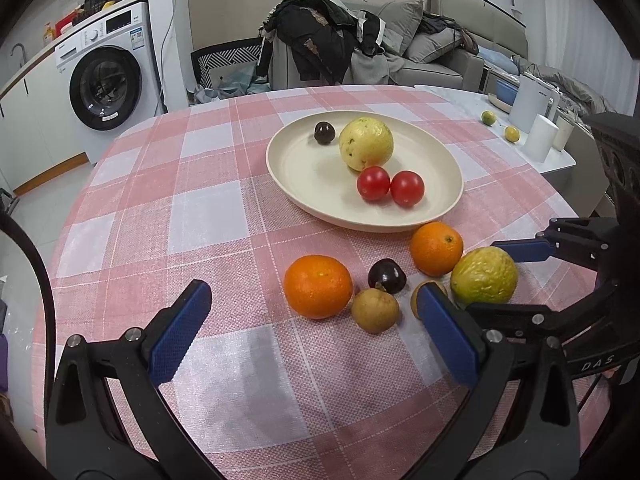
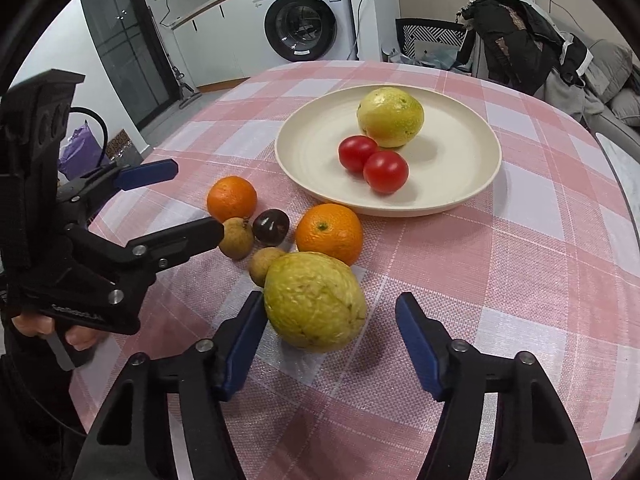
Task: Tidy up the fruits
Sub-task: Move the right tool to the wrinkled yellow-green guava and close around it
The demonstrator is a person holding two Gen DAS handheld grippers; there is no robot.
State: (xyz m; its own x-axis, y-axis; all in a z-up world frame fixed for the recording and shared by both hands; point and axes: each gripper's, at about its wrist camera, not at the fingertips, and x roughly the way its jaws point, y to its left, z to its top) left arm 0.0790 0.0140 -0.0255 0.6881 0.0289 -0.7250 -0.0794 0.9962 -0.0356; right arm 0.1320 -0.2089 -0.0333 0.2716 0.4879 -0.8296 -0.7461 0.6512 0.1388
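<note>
Hidden/cut off: in the left wrist view the small brown fruit [image 1: 420, 298] near the right finger is half covered by the left gripper's blue pad, so its type is unclear. In the right wrist view the dark plum on the plate is not visible, prob. behind the yellow guava [image 2: 390, 117]. A second brown fruit [image 2: 264, 266] is partly behind the green guava [image 2: 315, 301]. The person's hand [image 2: 48, 330] is cut off at the frame edge, only fingertips show on the grip.

Left gripper [image 1: 316, 320]: fingers spread wide, holding nothing, hovering over the pink checked tablecloth [image 1: 160, 208]. Nearest fruit is an orange [image 1: 318, 286] just ahead, w/ a brown round fruit [image 1: 375, 310] and a dark plum [image 1: 387, 276] at its 3 o'clock.

Right gripper [image 2: 332, 328]: fingers wide apart around the green guava; the left pad is touching or nearly touching its side, can't tell which, and the right pad is clear of it. The guava sits on the cloth.

Cream plate [image 1: 304, 176] sits at 12 o'clock from the loose fruit group, holding the yellow guava, two tomatoes [image 1: 390, 186] touching each other, and a dark plum [image 1: 324, 133]. A second orange [image 1: 436, 248] lies just beside the plate rim at its 6 o'clock.
</note>
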